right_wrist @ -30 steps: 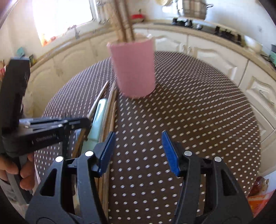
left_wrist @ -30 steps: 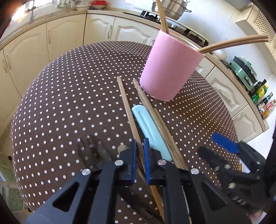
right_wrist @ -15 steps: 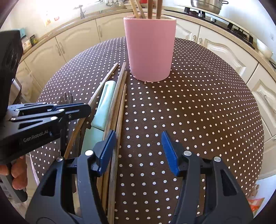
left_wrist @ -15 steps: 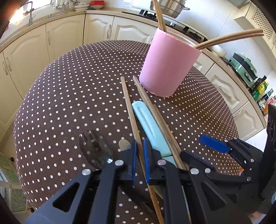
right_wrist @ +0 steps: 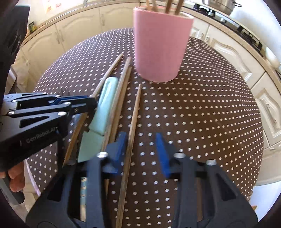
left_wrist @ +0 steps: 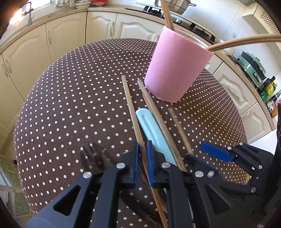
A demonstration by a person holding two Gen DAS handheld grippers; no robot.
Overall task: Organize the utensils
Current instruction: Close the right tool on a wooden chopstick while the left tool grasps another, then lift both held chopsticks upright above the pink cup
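Chopsticks await the pink holder [left_wrist: 177, 70] on our dotted table [left_wrist: 70, 105].
Our left gripper [left_wrist: 142, 157] pinches one chopstick [left_wrist: 130, 108]; our right gripper [right_wrist: 140, 147], jaws closing, straddles another chopstick [right_wrist: 134, 112] lying off-centre, so it may twist or slip free.

Home kitchen: cabinets [left_wrist: 66, 40], stove [left_wrist: 177, 15].

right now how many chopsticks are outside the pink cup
4 chopsticks: one pinched by the left gripper, two beside the blue knife, one between the right gripper's closing jaws; others may hide.
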